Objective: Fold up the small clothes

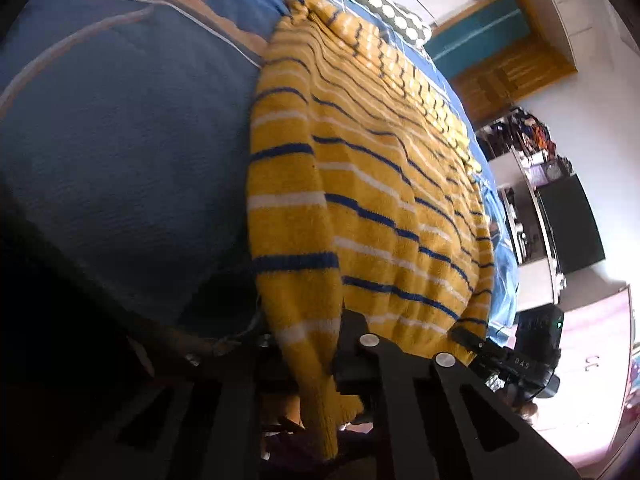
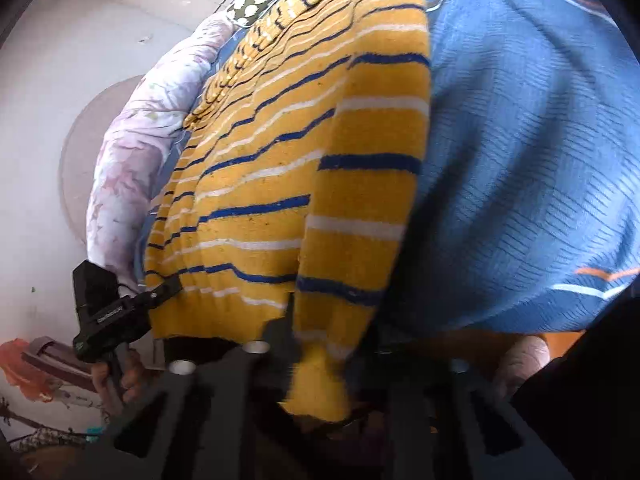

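A yellow knit sweater [image 1: 372, 184] with blue and white stripes lies spread on a blue bedspread [image 1: 120, 140]; it also shows in the right wrist view [image 2: 280, 168]. My left gripper [image 1: 316, 364] is shut on the sweater's near left corner, where a sleeve hangs between the fingers. My right gripper [image 2: 320, 344] is shut on the near right corner, with a sleeve cuff hanging between its fingers. Each view shows the other gripper clamped on the sweater's hem: the right gripper in the left view [image 1: 472, 340], the left gripper in the right view [image 2: 160, 292].
A dotted pillow [image 1: 380, 4] lies at the bed's far end. A floral quilt [image 2: 140, 140] is bunched beside the sweater. A light blue cloth [image 1: 504, 264] lies by the sweater's right edge. A wooden door [image 1: 504, 68] and cluttered shelves [image 1: 532, 148] stand beyond the bed.
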